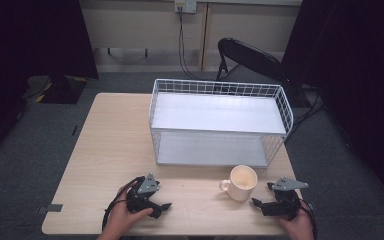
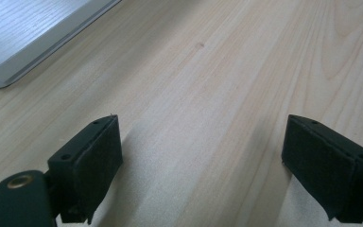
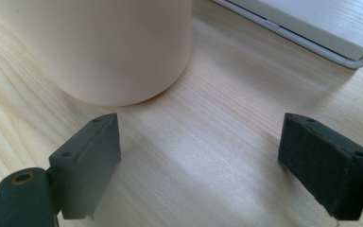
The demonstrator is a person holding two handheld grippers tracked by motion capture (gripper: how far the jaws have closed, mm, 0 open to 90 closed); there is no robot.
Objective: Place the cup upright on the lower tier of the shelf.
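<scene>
Two grippers sit at the near edge of a pale wooden table (image 1: 115, 135), each in a person's hand. From the high view, the left gripper (image 1: 161, 209) rests low on the wood near the front left, its jaws spread with nothing between them. The right gripper (image 1: 261, 206) lies at the front right, jaws apart, aimed toward a cream mug (image 1: 241, 183) that stands upright just beside it, handle turned away to the left. Behind the mug stands a white wire rack (image 1: 219, 121) with two shelves, well apart from both hands.

In the left gripper view, the left gripper (image 2: 201, 146) shows its two black pads wide apart over bare wood grain; a corner of the rack's lower shelf (image 2: 23, 38) shows at the upper left.

In the right gripper view, the right gripper (image 3: 198, 146) stands just as wide, holding nothing. The mug (image 3: 108, 42) rises close ahead, offset toward the left pad and not touching it. The rack's shelf edge (image 3: 312, 23) crosses the upper right corner.
</scene>
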